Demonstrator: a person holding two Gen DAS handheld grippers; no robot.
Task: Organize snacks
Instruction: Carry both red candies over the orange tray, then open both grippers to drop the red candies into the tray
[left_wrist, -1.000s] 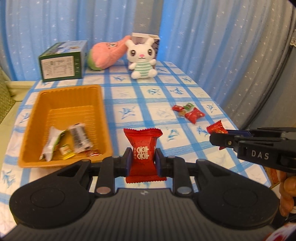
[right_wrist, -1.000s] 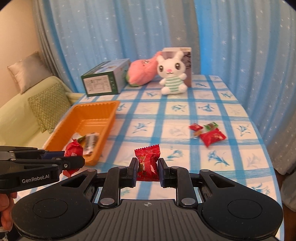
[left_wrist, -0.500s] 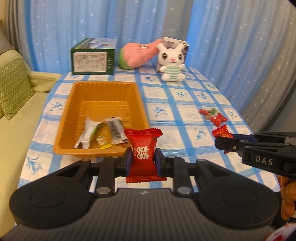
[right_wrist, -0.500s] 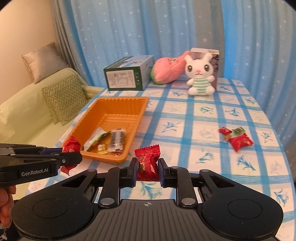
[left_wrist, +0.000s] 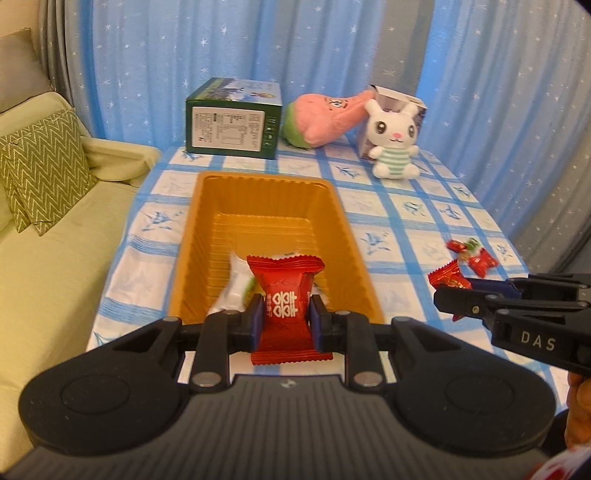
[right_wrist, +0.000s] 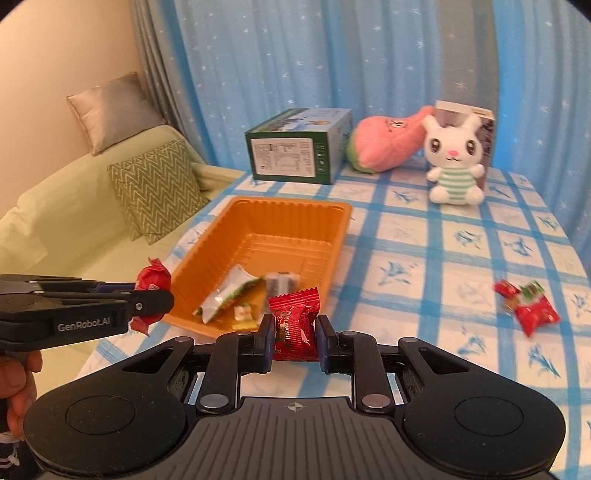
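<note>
My left gripper is shut on a red snack packet with white characters and holds it above the near end of the orange tray. My right gripper is shut on a smaller red candy, just right of the tray's near corner. The tray holds a few wrapped snacks. Several loose red candies lie on the checked tablecloth at the right; they also show in the left wrist view. Each gripper appears in the other's view, the left one and the right one.
At the table's far end stand a green box, a pink plush, a white bunny plush and a carton behind it. A green sofa with a zigzag cushion lies left of the table. Blue curtains hang behind.
Both grippers have swung left toward the tray with their candies still held. The left gripper's packet now sits over the tray's near end.
</note>
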